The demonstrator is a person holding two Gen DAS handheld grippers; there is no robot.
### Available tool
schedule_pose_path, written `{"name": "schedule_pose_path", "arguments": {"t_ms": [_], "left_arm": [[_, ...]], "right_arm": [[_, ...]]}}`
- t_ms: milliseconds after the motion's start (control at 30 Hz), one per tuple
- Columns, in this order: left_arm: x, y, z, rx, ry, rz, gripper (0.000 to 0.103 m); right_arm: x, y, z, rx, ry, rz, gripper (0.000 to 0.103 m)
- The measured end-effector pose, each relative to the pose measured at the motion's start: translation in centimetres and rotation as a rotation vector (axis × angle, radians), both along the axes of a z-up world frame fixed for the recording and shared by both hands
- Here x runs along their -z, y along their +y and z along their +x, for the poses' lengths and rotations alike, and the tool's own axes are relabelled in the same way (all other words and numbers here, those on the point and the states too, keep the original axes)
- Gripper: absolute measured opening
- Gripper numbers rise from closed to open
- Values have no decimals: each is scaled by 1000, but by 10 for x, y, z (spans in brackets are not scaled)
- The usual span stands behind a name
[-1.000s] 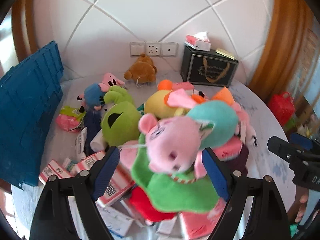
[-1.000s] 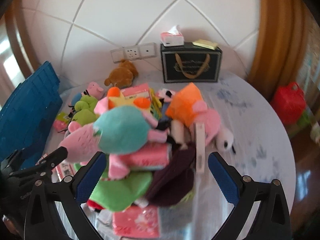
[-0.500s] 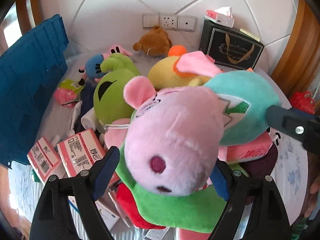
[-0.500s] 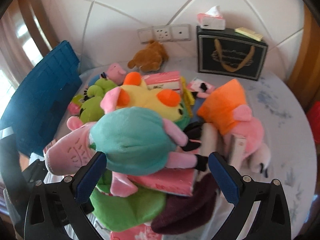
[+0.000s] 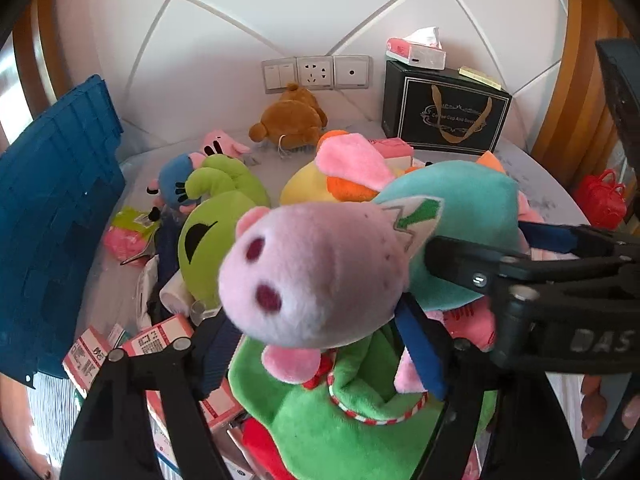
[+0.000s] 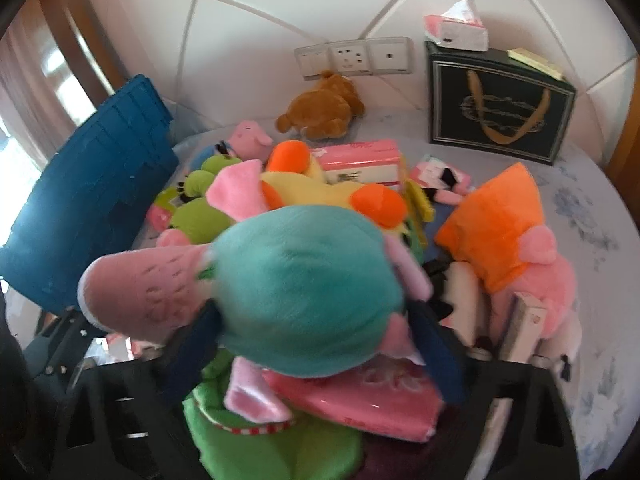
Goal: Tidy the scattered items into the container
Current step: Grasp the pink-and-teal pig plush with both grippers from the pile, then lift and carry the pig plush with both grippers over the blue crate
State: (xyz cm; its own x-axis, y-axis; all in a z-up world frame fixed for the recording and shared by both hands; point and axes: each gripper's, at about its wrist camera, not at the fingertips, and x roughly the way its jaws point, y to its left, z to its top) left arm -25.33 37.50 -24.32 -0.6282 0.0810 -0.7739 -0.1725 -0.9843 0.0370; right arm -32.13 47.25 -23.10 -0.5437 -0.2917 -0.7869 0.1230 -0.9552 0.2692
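**1. Work area**
- Round table (image 6: 592, 240) w/ pale printed cloth, set against a tiled wall.
- Blue crate (image 5: 56, 220) = container. Stands at the table's left edge, tilted; its inside is not in view.
- Back edge: black bag (image 5: 444, 116) w/ tissue box (image 5: 416, 50) on top. Brown bear (image 5: 292, 120) lies under the wall sockets.
- Centre of table: a pile of soft toys, tissue packs and small cartons.

**2. Task item**
- Pig toy (image 5: 316, 264): pink head, teal body. Sits on top of the pile at table centre, well apart from the crate, head toward the crate side.
- Below it: green-dress toy (image 5: 320, 420) and pink tissue pack (image 6: 360, 396).
- Behind it: yellow toy (image 6: 312, 192). To the right of the pile: orange toy (image 6: 500, 220). Toward the crate: lime toy (image 5: 212, 224) and red-white cartons (image 5: 160, 336).

**3. Claws**
- Left gripper (image 5: 316, 344): jaws closing, one blue pad each side of the pig's head, tucked under it. The head hides the contact, so firm grip vs. mere touch: cannot tell.
- Right gripper (image 6: 316, 336): jaws closing, grasping the teal body; plush bulges over both pads. In the left wrist view its near finger lies against the body just behind the head.
- Both claws point steeply down at the pile, approx. side by side.
- A person's fingers (image 5: 592, 412) show at the lower right of the left wrist view.
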Motion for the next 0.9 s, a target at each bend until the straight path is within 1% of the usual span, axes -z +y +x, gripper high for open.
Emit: {"name": "schedule_pose_path", "arguments": {"t_ms": [67,300,500,567,600,633,667,733,767,800,833,900], "left_arm": [[0,-2,-2,2,0,11,72],[-3,-4,0,8,18,21,69],[-2,-3,5,11,6,18,68],[3,-6,5,7,-11,24,71],[6,-7,2,2,-26,31,75],[8,-9,-1,-6,-38,34,83],[10,-9,-4,-16,-45,33,86],[14,-8,-11,-13,-35,25,88],[15,-6,-13,-6,-23,16,87],[17,-5,-13,10,-15,16,76],[17,-4,-13,27,-14,24,68],[18,-4,-12,32,-4,30,68]], "right_arm": [[-1,-3,0,2,10,18,80],[-8,-11,6,-7,38,51,72],[-7,-7,13,-10,17,42,70],[-5,-7,15,-14,9,40,70],[-4,-7,16,-15,8,40,70],[-3,-7,15,-15,3,40,70],[-3,-7,15,-16,-2,41,70],[-2,-7,13,-18,-9,51,69],[-2,-6,12,-17,-13,56,68],[-1,-6,11,-21,-17,62,68],[0,-5,10,-23,-19,60,68],[0,-2,9,-6,-13,50,78]]}}
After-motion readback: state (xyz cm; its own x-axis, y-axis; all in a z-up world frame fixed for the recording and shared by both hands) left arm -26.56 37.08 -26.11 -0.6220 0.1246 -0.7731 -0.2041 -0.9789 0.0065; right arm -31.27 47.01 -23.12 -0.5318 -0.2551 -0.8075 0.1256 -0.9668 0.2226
